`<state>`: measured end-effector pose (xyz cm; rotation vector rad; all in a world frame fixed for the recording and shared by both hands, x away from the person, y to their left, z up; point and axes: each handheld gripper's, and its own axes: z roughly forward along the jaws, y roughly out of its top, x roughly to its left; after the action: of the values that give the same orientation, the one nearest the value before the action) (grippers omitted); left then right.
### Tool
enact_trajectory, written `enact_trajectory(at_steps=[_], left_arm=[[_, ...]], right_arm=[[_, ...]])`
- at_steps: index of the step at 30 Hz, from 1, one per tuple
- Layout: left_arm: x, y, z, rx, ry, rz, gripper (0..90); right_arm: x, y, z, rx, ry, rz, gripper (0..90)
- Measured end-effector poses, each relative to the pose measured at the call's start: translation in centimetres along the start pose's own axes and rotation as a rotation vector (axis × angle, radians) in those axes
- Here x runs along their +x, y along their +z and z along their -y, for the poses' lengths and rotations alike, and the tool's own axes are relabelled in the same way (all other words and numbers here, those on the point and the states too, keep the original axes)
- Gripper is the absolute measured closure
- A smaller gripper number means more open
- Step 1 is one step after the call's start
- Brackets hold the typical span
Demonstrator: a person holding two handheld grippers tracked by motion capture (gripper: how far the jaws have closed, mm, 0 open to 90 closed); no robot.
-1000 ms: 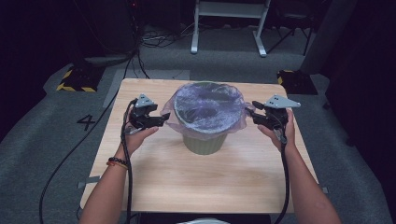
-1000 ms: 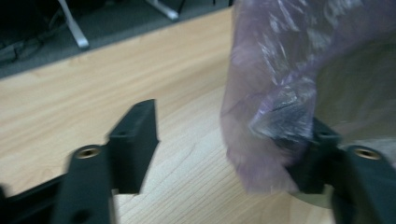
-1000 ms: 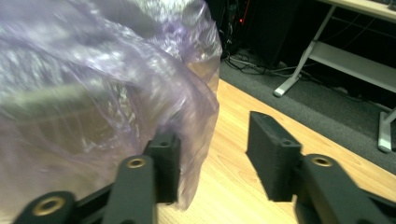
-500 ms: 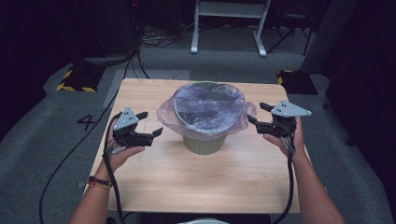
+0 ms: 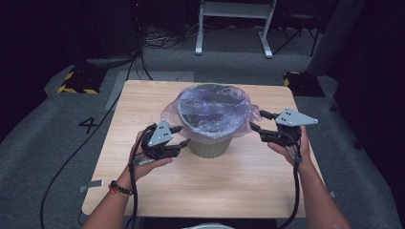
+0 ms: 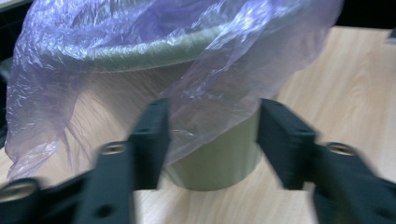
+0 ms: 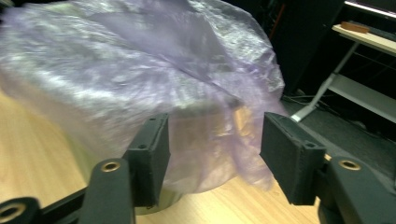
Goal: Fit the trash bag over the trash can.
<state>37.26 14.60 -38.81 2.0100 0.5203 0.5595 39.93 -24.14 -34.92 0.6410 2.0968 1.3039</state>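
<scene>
An olive-green bin stands mid-table, lined with a thin purple plastic bag whose edge hangs over the rim. My left gripper sits low at the bin's front left, pointing at its wall. In the left gripper view, its jaws have just been closing; the bag's hanging edge and bin wall lie between them, pads not pressing. My right gripper is at the bin's right rim. Its jaws have also just been closing a little, and they stand apart around the bag's loose flap.
The wooden table has bare room in front of the bin. Beyond it on the grey floor are a white stand, cables, two yellow-and-black striped blocks, and a painted 4.
My left hand dropped back from the rim's left side, then swung in toward the bin's lower front left, its jaws narrowing. The right hand drifted slightly toward the person.
</scene>
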Motion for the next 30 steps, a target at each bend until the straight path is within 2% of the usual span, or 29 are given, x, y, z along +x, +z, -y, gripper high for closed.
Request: enact_trajectory(at_steps=[2, 5, 8, 10, 15, 19, 20, 22, 23, 25, 28, 30], left_arm=[[0.0, 0.4, 0.0, 0.020, 0.009, -0.010, 66.1], [0.2, 0.6, 0.1, 0.030, 0.015, -0.002, 77.3], [0.3, 0.7, 0.2, 0.031, 0.021, 0.009, 85.1], [0.4, 0.8, 0.2, 0.035, 0.023, 0.016, 89.5], [0.5, 1.2, 0.4, 0.050, 0.044, 0.019, 89.8], [0.5, 1.3, 0.7, 0.044, 0.033, 0.029, 89.8], [0.5, 1.2, 0.8, 0.033, 0.032, 0.027, 88.6], [0.5, 1.0, 1.0, 0.029, -0.004, -0.013, 73.3], [0.5, 0.8, 1.1, 0.035, -0.014, -0.035, 64.0], [0.5, 0.3, 1.4, 0.018, -0.043, -0.061, 51.0], [0.7, -0.7, 1.7, -0.027, -0.073, -0.070, 35.4], [0.8, -1.4, 1.6, -0.058, -0.072, -0.078, 30.5]], right_arm=[[0.4, -0.5, 0.2, -0.008, -0.010, -0.011, 39.8], [1.2, -1.2, 0.6, -0.012, -0.036, -0.027, 38.7], [1.9, -1.3, 1.0, -0.011, -0.054, -0.045, 38.8], [2.3, -1.0, 1.2, -0.001, -0.069, -0.036, 38.7], [2.7, 0.1, 1.5, 0.003, -0.062, -0.050, 36.9], [3.1, 1.0, 1.5, 0.014, -0.074, -0.042, 37.9], [3.2, 1.2, 1.5, 0.018, -0.081, -0.036, 41.5], [3.3, 1.6, 1.6, 0.030, -0.092, -0.025, 55.7], [3.2, 1.8, 1.7, 0.036, -0.097, -0.034, 63.1], [3.2, 2.1, 1.9, 0.045, -0.107, -0.037, 74.3], [2.9, 2.1, 2.1, 0.031, -0.103, -0.033, 84.1], [2.8, 2.0, 2.2, 0.024, -0.100, -0.029, 85.0]])
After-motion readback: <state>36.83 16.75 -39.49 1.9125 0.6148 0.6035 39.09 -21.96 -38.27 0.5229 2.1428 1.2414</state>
